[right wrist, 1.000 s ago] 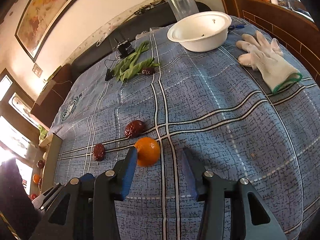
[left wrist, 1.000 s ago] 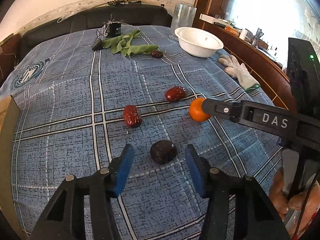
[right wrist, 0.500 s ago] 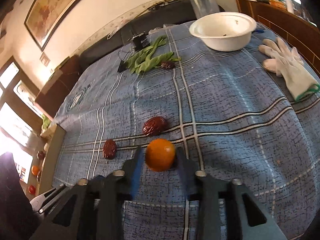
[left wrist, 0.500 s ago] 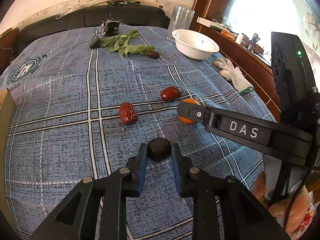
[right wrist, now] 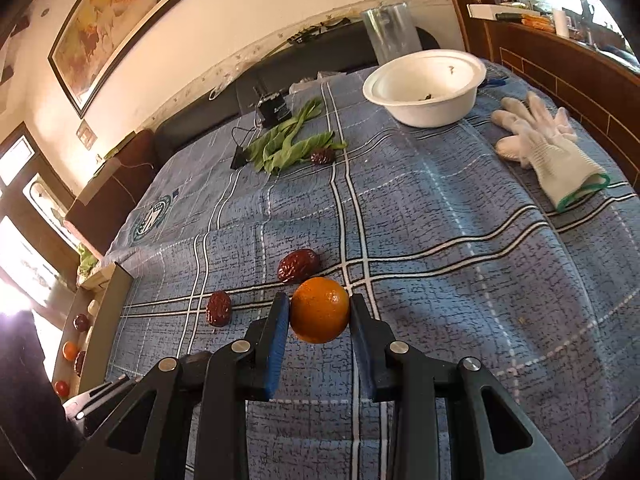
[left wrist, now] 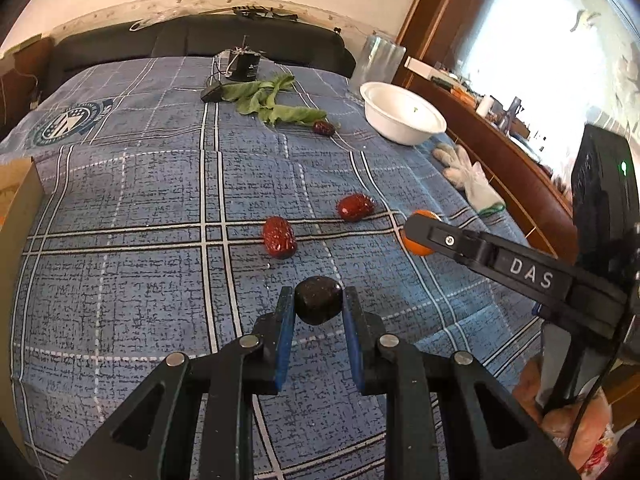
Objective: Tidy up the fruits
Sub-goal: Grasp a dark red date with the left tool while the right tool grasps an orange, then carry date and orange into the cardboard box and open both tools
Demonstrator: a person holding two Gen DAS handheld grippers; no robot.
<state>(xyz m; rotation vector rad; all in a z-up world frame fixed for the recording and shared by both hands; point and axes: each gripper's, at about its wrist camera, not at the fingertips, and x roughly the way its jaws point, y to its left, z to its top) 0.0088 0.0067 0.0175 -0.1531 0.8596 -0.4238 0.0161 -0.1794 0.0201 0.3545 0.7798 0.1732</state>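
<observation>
A dark, nearly black wrinkled round fruit (left wrist: 319, 305) is clamped between the blue pads of the left gripper (left wrist: 319, 312), over the near middle of the blue plaid tablecloth (left wrist: 140, 208); no long axis can be made out on it. A round orange mandarin (right wrist: 319, 309) is gripped between the blue pads of the right gripper (right wrist: 319, 314), near the cloth's centre; whether either fruit touches the cloth cannot be told. Just beyond the mandarin a wrinkled dark-red jujube (right wrist: 298, 265) is seen, its long axis slanting toward the far right corner; a second red jujube (right wrist: 218, 307) lies left of it, its long axis running roughly toward the far edge; the two are apart. A third small dark jujube (right wrist: 322, 156) is found at the tip of the green leafy stalks (right wrist: 288, 142) toward the far edge. A white round bowl (right wrist: 428, 86) stands at the far right corner; a white knitted glove with green cuff (right wrist: 548, 152) lies along the right edge. A wooden-rimmed tray holding small red and orange fruits (right wrist: 86, 332) is seen off the left edge.
</observation>
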